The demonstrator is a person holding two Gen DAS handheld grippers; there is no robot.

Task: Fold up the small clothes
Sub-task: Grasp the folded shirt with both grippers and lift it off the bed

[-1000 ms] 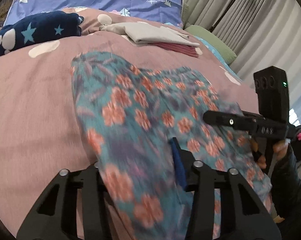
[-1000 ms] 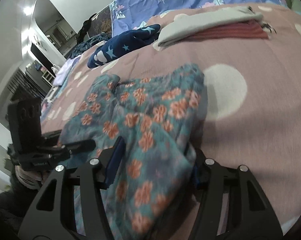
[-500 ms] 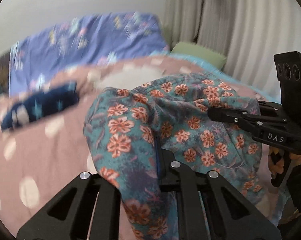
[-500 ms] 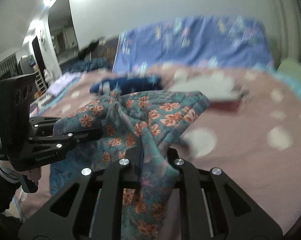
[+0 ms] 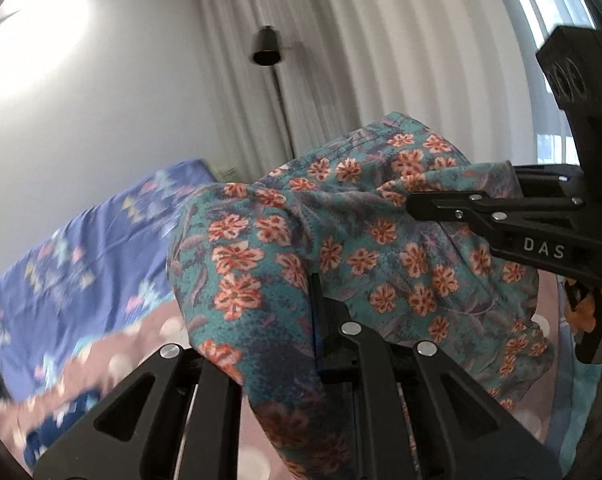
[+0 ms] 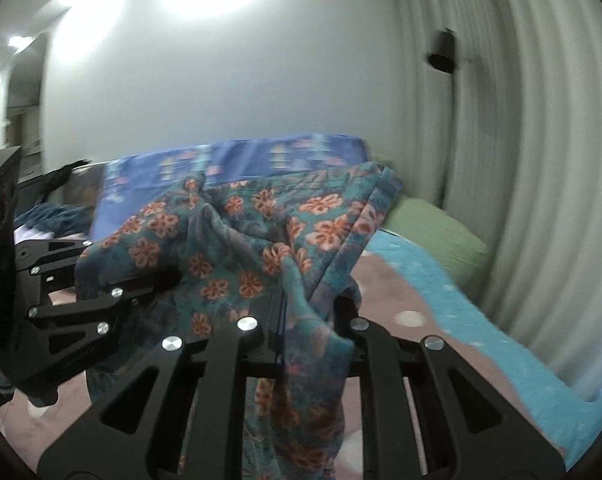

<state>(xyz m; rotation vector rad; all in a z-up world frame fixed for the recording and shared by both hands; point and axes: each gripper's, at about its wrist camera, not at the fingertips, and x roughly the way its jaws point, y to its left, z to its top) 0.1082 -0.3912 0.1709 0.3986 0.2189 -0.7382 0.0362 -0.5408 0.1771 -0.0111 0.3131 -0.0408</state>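
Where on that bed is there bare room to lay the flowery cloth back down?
Free: pink dotted bedspread between the floral garment and the turquoise blanket. Crowded: leftward, by the left tongs and the blue patterned bedding.

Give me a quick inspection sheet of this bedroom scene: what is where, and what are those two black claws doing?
Surface: pink spotted bedspread, partly blurred.
Job's things: floral garment lifted off the bed, hanging between both claws.
Clutter: green pillow, turquoise blanket, blue patterned cover.
Grippers: left gripper shut on the garment; right gripper shut on another part of it.
Cables: nothing seen.
Surroundings: white wall, pale curtains, black floor lamp.
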